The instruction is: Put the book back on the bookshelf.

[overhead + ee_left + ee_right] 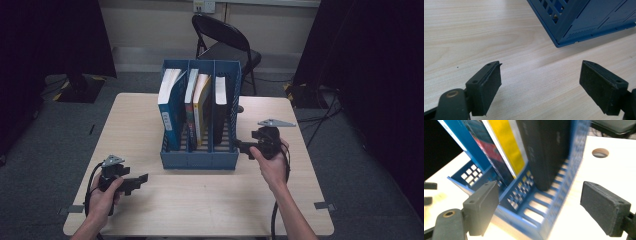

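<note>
Four books (196,107) stand in the file rack (198,159) mid-table (210,200), a chair (225,42) behind it.

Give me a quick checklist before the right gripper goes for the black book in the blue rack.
1. Right gripper open, nothing between its fingers: ok.
2. Black book upright in the rack's rightmost slot: ok.
3. Right gripper lined up with the black book: not ok, it sits beside the rack's front right corner.
4. Left gripper open and apart from the rack: ok.
5. Room around the black book for the fingers: cannot tell.
</note>
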`<state>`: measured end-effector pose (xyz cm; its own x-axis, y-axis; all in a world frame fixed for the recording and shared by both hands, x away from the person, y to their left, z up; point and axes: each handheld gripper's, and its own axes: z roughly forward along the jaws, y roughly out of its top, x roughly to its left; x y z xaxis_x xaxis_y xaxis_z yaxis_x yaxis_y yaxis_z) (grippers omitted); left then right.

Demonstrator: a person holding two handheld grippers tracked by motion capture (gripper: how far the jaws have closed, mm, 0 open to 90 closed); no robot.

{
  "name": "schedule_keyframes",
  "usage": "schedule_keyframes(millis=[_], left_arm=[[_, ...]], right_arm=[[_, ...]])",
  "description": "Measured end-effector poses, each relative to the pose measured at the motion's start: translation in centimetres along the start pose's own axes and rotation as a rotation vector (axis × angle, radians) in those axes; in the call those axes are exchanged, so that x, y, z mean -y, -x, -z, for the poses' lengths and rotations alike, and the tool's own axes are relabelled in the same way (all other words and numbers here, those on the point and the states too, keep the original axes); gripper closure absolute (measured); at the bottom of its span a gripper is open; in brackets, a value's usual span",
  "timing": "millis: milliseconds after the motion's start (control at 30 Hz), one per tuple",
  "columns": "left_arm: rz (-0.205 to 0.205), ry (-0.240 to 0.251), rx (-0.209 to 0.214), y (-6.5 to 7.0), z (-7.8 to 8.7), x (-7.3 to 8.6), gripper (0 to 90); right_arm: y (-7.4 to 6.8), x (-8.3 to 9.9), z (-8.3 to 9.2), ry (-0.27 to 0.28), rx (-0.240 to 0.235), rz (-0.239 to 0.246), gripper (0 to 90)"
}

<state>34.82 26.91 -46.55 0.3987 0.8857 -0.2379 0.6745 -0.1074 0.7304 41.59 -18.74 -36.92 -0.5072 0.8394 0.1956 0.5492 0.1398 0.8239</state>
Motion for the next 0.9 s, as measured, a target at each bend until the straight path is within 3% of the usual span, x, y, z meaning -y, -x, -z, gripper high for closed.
schedule_keyframes(millis=[67,233,333,400,500,567,667,800,833,900], left_arm=[[0.002,0.001,-0.003,-0.1,0.2,0.0,17.4],[0.011,0.013,-0.007,-0.5,0.4,0.1,17.3],[0.013,0.006,-0.008,-0.7,0.5,0.1,17.3],[0.015,0.01,-0.014,-0.8,0.5,0.1,17.4],[0.011,0.001,-0.011,-0.8,0.4,0.1,17.4],[0.004,-0.008,-0.015,-0.7,0.2,0.1,17.4],[0.005,-0.005,-0.017,-0.7,0.2,0.1,17.4],[-0.007,-0.024,0.026,-0.8,0.1,0.1,15.7],[-0.006,-0.021,0.003,-0.8,0.0,0.1,16.0],[-0.011,-0.025,0.007,-0.8,-0.1,0.1,16.2]], right_arm=[[0.3,0.8,1.2,0.019,0.015,0.004,14.4],[1.6,3.4,3.4,0.001,0.048,-0.022,14.1],[2.6,5.3,4.5,-0.026,0.06,-0.066,14.0],[3.0,6.5,5.0,-0.041,0.086,-0.071,14.4],[3.7,8.5,6.1,-0.014,0.134,-0.105,18.9],[4.1,9.5,6.5,-0.034,0.149,-0.099,17.0],[4.9,11.2,6.9,-0.039,0.174,-0.136,16.4],[5.8,12.9,6.9,-0.074,0.199,-0.165,16.4],[5.9,13.3,6.9,-0.091,0.209,-0.162,16.0],[6.3,13.7,6.8,-0.111,0.193,-0.185,15.2]])
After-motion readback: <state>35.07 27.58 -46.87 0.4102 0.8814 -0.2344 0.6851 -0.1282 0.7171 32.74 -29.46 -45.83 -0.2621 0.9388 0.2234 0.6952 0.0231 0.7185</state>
